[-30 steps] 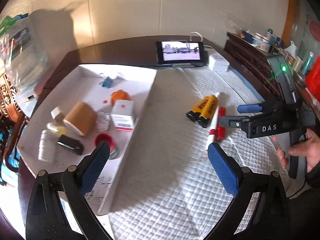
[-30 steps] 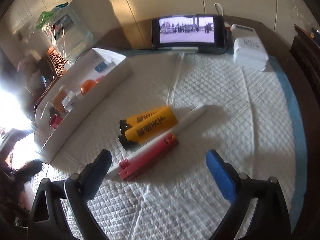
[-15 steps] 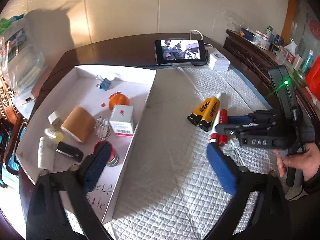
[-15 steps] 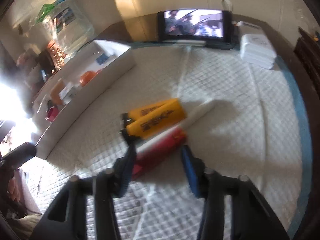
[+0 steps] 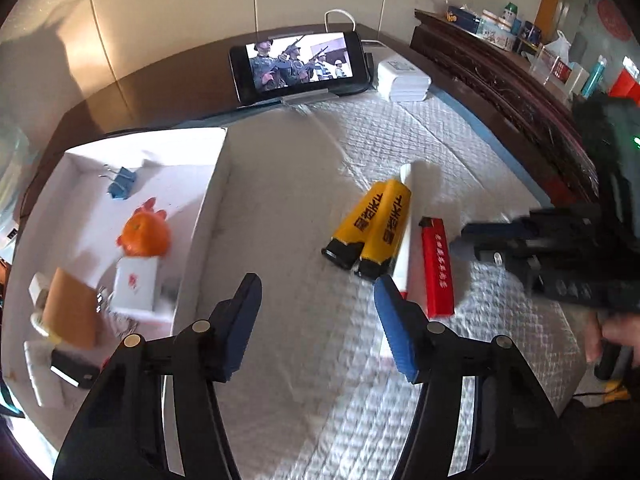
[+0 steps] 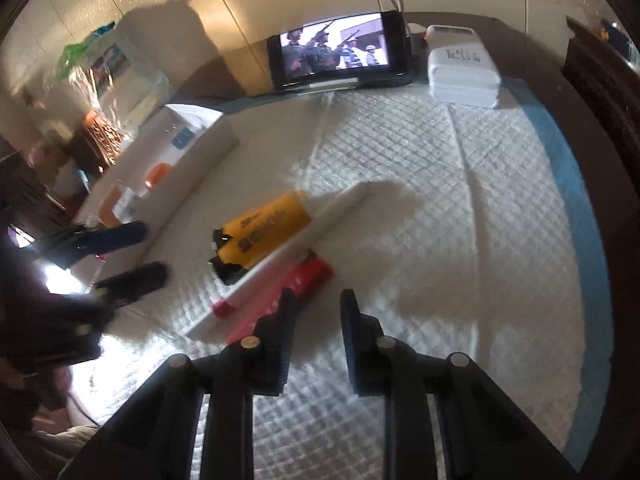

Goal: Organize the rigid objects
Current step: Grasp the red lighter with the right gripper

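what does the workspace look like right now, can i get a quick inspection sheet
surface: white quilted pad with a blue edge, laid on a dark wooden table
job's things: two yellow lighters, a white marker and a red lighter lie side by side on the pad
clutter: white tray holds a blue binder clip, an orange toy, a small white box and a brown roll
grippers: left hand-held gripper closing, nothing between its jaws; right hand-held gripper closing, empty, beside the red lighter
cables: white cable loops behind the phone
surroundings: white charger block, dark carved cabinet with bottles, pale wall
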Available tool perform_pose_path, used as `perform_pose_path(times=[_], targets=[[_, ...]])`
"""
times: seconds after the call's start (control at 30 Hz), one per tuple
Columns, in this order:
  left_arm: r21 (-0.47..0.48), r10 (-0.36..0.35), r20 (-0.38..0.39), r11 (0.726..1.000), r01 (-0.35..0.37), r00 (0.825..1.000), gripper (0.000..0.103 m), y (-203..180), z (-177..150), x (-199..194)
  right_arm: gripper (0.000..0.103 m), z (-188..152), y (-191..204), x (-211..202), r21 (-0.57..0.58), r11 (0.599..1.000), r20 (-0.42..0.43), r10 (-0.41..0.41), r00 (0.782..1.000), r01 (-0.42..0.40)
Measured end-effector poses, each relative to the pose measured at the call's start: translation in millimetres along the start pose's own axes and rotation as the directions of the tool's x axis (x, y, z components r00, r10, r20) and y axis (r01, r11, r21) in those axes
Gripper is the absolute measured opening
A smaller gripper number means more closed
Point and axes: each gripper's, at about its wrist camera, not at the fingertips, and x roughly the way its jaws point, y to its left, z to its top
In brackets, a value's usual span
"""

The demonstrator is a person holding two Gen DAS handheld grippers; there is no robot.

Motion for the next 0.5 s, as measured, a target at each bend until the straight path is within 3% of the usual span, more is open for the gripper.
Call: perform_pose_path(times=[0.2,0.27,0.3,0.33,0.5], targets=[[-0.050,-0.017,0.023,0.999,0.018,1.000,0.059,9,0,-9,0.023,-4,18,1,-0.050,0.999,0.004,0.005,1.000,-0.004],[-0.080,-0.022,0.044,0.996,0.026,0.999,0.059,14,-2,-17,0.038,-4,19,3,-0.048,0.998,0.014,-0.033,0.999,0.034],[-0.092,-0.024,0.052,0.995,0.029,0.998,0.059,17,-3,-20,0.060,-3,17,5,-0.040,0.998,0.023,-0.055,0.998,0.056],[-0.104,-0.025,0.060,0.994,0.031,0.998,0.059,19,-5,-23,0.074,-5,14,4,-0.025,0.997,0.041,-0.079,0.996,0.080],[-0.162,-0.030,0.093,0.986,0.045,0.995,0.059,34,-10,-38,0.075,-8,-6,-28,0.084,0.990,0.200,-0.124,0.972,0.109]])
